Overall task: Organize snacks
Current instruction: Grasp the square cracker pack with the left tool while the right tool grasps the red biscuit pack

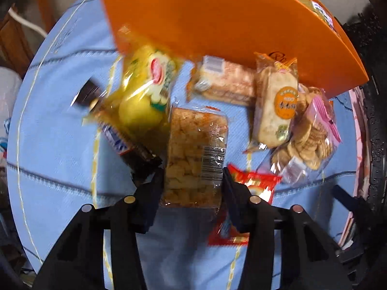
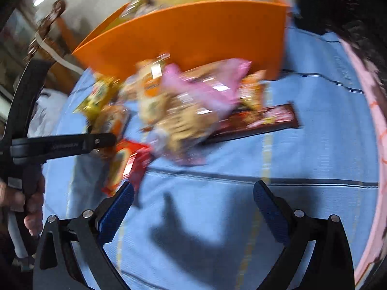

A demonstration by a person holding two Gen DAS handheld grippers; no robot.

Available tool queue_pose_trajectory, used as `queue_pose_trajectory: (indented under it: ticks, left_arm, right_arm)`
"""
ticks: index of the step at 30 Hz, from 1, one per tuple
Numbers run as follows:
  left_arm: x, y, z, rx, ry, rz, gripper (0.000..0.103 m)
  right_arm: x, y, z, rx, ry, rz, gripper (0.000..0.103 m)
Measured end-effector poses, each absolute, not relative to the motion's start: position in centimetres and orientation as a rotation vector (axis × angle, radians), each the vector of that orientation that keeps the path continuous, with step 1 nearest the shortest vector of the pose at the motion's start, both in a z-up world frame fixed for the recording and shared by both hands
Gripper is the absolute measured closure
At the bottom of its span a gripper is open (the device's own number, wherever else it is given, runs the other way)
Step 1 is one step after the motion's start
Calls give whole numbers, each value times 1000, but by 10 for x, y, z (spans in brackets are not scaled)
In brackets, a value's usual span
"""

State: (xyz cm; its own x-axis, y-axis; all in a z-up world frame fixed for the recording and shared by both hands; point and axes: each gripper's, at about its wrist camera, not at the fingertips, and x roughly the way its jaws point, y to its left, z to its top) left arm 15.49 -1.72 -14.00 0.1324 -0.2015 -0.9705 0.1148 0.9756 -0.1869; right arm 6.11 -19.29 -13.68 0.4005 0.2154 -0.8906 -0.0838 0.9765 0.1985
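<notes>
Left tool is straddling the clear pack of fried snacks on the blue tablecloth: one finger sits at each long side of the pack's near end, apparently touching the wrapper. We can't confirm a firm pinch, the wrapper isn't visibly squeezed, so we call it closing around the pack, not a secured grip. The pack's long axis runs straight away from the left tool, toward the orange box, so the fingers cross its short width, which is the right way to grab it. Box wall stands just behind the pile; in the right view its open top already shows some packets inside. Neighbours are tight: the chocolate bar and yellow bag on one side, the red packet right against the other finger, with the rice cracker pack and the pink cookie bag further off. Right tool is released, jaws wide, nothing between them, hovering over bare cloth with the pile ahead and to its left. Left hand is clearly the nearer one for this pack. Our read: lift needs to go straight up, then forward over the box wall. Risk is dragging the red packet along.
</notes>
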Motion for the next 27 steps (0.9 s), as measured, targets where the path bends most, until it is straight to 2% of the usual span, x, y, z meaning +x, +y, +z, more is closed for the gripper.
queue_pose_trajectory:
  ticks: [9,13,15,16,17,18,27]
  left_arm:
    - [119,35,-128,-85,1381,-187,57]
    - [115,57,-133,-115,1383,-136,57]
    - [115,63,-139,-138,1403,-116,57]
    - [115,66,-143,-146,1410,-115,57]
    - [115,67,-144,-151,1411,-114,57]
    - [114,65,-145,-144,1407,-113,57]
    - [107,37,-131,-79,1359,-175,58]
  right_arm:
    - [67,-115,-148,20,1180,362,6]
    - [86,-92,-157,4,1206,330,18]
    - [96,-84,-167,-3,1215,304,20]
    - [97,-82,-167,-23,1190,298,31]
    - [99,-78,-168,-71,1176,272,56]
    - [100,-79,-167,-90,1176,268,59]
    - [83,-126,-137,46,1131,320,59]
